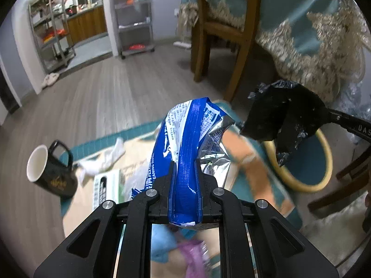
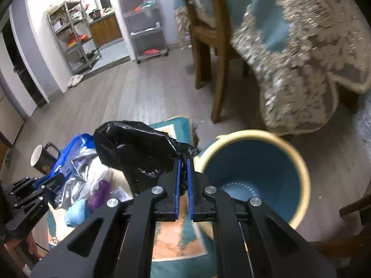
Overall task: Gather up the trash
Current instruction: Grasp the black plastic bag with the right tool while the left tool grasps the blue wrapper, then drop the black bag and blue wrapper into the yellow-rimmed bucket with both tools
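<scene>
My left gripper [image 1: 185, 164] is shut on a blue and silver wipes packet [image 1: 192, 127] and holds it above the rug; both show at the left of the right wrist view, gripper [image 2: 49, 176] and packet [image 2: 69, 157]. My right gripper [image 2: 183, 162] is shut on a crumpled black plastic bag [image 2: 139, 150], held just left of the blue bin with a cream rim [image 2: 257, 176]. The bag [image 1: 283, 120] and bin [image 1: 308, 162] also show at the right of the left wrist view.
A black mug [image 1: 49, 169] lies on its side at the rug's left edge. White tissue [image 1: 109, 157], a green-white packet [image 1: 106, 187], purple wrapper [image 1: 194, 254] and blue cloth [image 1: 162, 243] lie on the teal rug [image 1: 134, 134]. A wooden chair [image 1: 220, 34] and lace tablecloth [image 1: 313, 46] stand behind.
</scene>
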